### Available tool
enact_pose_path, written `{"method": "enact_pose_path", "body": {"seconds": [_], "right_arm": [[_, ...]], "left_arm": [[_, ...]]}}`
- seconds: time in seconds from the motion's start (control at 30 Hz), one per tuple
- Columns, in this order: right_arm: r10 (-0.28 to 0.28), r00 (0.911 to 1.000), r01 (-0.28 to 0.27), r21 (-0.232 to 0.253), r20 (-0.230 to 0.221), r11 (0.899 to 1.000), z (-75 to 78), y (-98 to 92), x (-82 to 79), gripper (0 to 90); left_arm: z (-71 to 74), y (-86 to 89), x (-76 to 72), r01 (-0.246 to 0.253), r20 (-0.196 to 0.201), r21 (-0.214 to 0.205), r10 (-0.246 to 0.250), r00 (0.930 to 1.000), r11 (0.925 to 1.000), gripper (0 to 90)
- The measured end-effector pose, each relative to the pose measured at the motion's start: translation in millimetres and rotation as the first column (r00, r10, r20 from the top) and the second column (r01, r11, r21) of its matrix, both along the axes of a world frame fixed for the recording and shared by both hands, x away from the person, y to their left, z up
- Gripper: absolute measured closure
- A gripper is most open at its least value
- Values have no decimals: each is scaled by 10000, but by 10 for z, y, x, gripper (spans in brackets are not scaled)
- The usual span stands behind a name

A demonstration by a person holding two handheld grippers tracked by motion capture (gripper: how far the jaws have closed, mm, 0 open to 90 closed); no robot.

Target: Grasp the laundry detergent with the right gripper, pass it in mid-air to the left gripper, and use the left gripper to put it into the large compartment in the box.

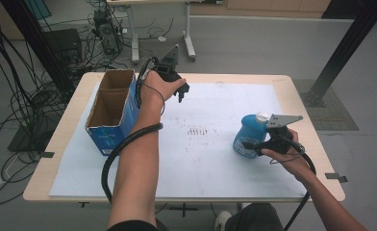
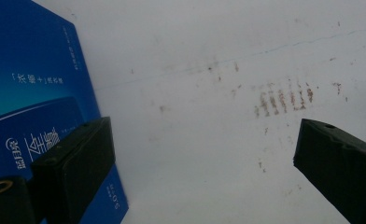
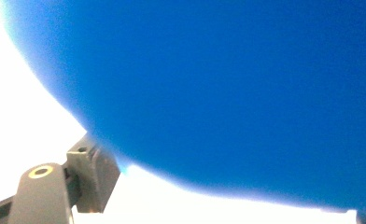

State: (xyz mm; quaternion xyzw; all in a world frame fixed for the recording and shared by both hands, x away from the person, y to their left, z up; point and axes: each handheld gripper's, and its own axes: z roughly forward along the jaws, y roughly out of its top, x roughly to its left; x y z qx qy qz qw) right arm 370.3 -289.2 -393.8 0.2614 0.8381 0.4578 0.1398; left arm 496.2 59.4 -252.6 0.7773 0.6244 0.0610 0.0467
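Observation:
A blue bottle (image 1: 246,137) with a white cap (image 1: 262,116) stands on the white sheet (image 1: 215,168) at the right. My right gripper (image 1: 255,144) reaches in from the right and is shut on the bottle's lower side. In the right gripper view the bottle's blue body (image 3: 218,93) looms very close, and one of the fingers (image 3: 91,172) touches its edge. My left gripper (image 1: 182,94) hovers open at the far side of the sheet, just right of a blue cardboard box (image 1: 110,103). Its jaws stand wide apart over bare sheet (image 2: 204,149), with the box's printed side (image 2: 31,93) beside it.
The box is open at the top with two compartments. Brownish smudges (image 1: 196,131) mark the sheet's middle. The wooden table's edge (image 1: 297,86) borders the sheet. Cables and equipment lie on the floor (image 1: 13,110) at the left, and a black post (image 1: 340,53) stands at the far right.

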Motion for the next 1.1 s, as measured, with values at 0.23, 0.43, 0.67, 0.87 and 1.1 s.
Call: {"method": "enact_pose_path", "body": {"seconds": [0.23,0.43,0.67,0.87,1.1], "right_arm": [[143,9998,-142,-37,108,9999,-3,2,-4,280],[118,9999,-119,60,100,9999,-33,-23,-4,330],[204,9997,-206,85,157,9998,-60,-43,-4,407],[276,9994,-277,62,191,9996,-58,-42,-2,413],[296,9993,-297,30,205,9996,-56,-40,-2,417]], "left_arm": [[-10,5,-6,0,7,-9,0,10000,10000,57],[-21,2,-9,52,-34,-5,-52,10000,10000,56],[-17,-5,-3,73,-28,-29,-73,10000,10000,56],[-5,-7,2,65,9,-24,-65,10000,10000,56],[-5,-31,4,126,-12,-19,-126,9999,9999,56]]}}
